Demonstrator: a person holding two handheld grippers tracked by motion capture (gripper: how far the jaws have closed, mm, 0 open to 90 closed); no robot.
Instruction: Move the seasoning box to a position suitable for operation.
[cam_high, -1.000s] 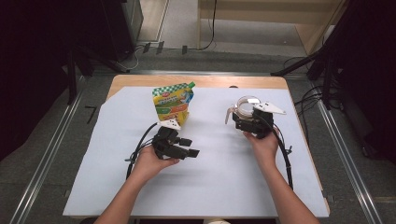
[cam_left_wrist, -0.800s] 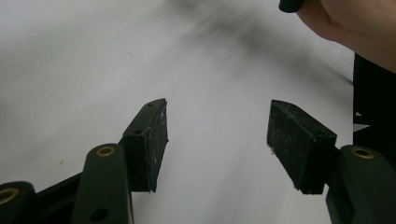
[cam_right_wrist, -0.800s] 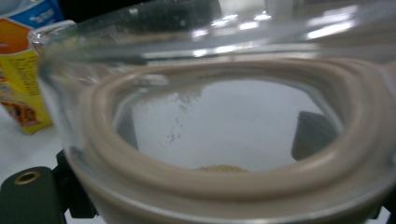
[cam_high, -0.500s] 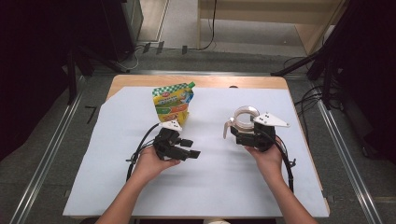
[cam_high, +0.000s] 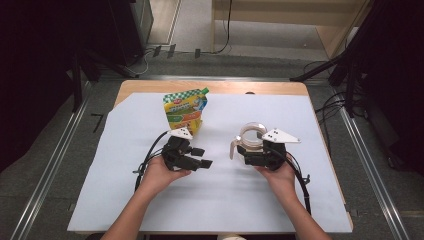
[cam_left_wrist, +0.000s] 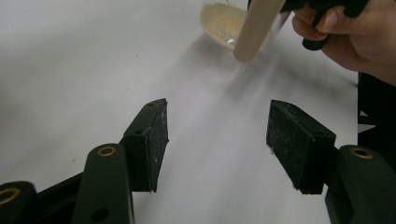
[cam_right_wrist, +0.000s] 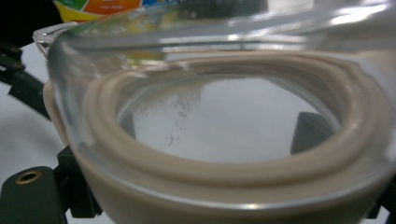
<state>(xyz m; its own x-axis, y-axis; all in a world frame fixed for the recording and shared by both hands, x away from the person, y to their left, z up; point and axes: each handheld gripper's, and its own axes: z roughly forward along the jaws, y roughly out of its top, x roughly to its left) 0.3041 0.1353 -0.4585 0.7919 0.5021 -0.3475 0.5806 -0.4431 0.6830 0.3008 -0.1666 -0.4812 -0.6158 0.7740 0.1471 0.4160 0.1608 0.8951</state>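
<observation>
Right gripper view shows the right gripper clamped on a glass jug. Slippery glass could slide free toward twelve o'clock, bumping the snack pouch. The left gripper rests open, empty.

A colourful snack pouch stands upright at the far left of the white sheet covering my wooden table. Beyond it, cables lie on the grey floor.
</observation>
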